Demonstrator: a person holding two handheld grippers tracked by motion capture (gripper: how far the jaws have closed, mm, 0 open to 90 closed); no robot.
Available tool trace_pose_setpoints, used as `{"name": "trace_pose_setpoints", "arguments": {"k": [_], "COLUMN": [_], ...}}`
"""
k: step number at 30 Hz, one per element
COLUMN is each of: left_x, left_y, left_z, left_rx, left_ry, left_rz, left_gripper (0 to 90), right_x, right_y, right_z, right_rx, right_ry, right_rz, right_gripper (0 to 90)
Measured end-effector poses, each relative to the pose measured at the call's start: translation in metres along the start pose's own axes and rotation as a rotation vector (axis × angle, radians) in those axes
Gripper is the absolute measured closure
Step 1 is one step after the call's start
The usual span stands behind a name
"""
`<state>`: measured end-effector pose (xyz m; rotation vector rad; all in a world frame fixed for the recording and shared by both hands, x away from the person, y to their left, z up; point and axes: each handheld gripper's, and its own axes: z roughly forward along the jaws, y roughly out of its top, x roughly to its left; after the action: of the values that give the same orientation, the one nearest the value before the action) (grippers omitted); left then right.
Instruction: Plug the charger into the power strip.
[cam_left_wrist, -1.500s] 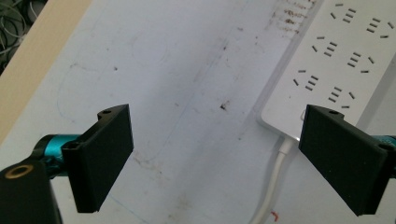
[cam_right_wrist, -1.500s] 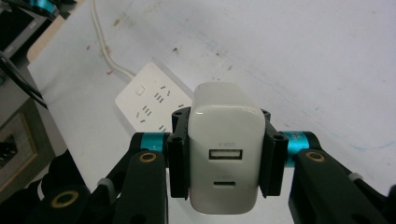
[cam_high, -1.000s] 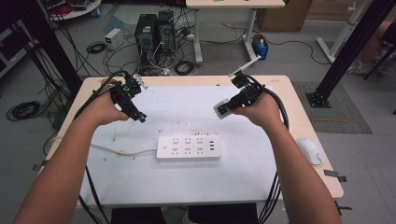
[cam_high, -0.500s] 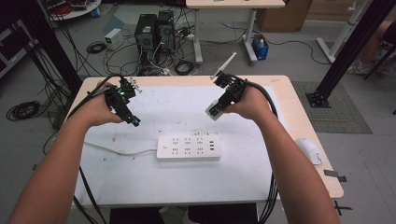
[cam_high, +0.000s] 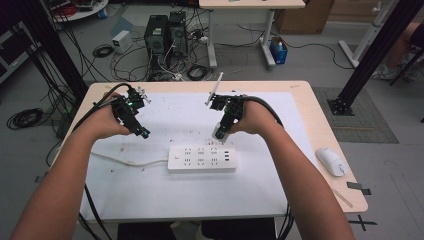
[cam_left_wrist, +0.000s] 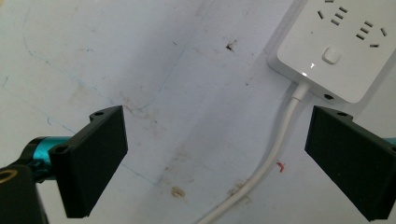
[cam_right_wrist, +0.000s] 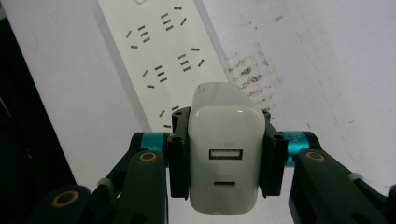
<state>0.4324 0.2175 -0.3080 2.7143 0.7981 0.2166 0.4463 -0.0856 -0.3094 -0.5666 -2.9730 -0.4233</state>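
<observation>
Plugging-in was under way: right tool (cam_right_wrist: 226, 154) pinched a white USB charger (cam_right_wrist: 227, 158) above the power strip (cam_high: 202, 158) on the table (cam_high: 300, 90); left tool (cam_left_wrist: 224, 163) hung spread. Next, probably, aligning prongs with a socket.

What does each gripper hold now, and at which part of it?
The right gripper holds a white charger, clamped on its two opposite side faces, port end toward the camera. The left gripper holds nothing; its jaws stand open.

Bare mat (cam_high: 165, 115) between tools
</observation>
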Motion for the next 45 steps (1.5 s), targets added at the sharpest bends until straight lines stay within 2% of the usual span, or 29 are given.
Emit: {"name": "trace_pose_setpoints", "arguments": {"k": [3,6,10,15,22,23,24,27,37,45], "left_x": [-0.002,-0.003,-0.004,-0.002,0.0,0.001,0.001,0.002,0.003,0.004], "left_y": [0.0,0.0,-0.002,-0.003,-0.004,-0.005,-0.005,-0.006,-0.005,-0.004], "left_z": [0.001,0.003,0.007,0.01,0.011,0.011,0.011,0.011,0.013,0.016], "left_rx": [0.003,0.0,0.014,0.027,0.029,0.031,0.033,0.037,0.039,0.043], "left_ry": [0.001,-0.006,-0.012,-0.018,-0.017,-0.015,-0.016,-0.007,-0.002,-0.006], "left_rz": [0.005,0.002,0.005,-0.002,-0.012,-0.017,-0.017,-0.023,-0.023,-0.028], "left_gripper": [5.9,5.9,5.9,5.9,5.9,5.9,5.9,5.9,5.9,5.9], "right_x": [0.002,0.005,0.007,0.011,0.01,0.009,0.009,0.01,0.019,0.019], "right_y": [0.003,0.007,0.011,0.015,0.016,0.017,0.017,0.017,0.018,0.021], "right_z": [0.009,0.019,0.025,0.04,0.05,0.05,0.05,0.052,0.054,0.058], "right_rx": [0.039,0.083,0.088,0.144,0.147,0.145,0.148,0.152,0.171,0.177], "right_ry": [-0.002,-0.001,0.012,0.001,0.002,0.0,0.003,0.011,-0.022,-0.021], "right_rz": [-0.039,-0.056,-0.093,-0.15,-0.171,-0.185,-0.175,-0.202,-0.313,-0.319], "right_gripper": [62.4,62.4,62.4,62.4,62.4,62.4,62.4,62.4,62.6,62.8]}}
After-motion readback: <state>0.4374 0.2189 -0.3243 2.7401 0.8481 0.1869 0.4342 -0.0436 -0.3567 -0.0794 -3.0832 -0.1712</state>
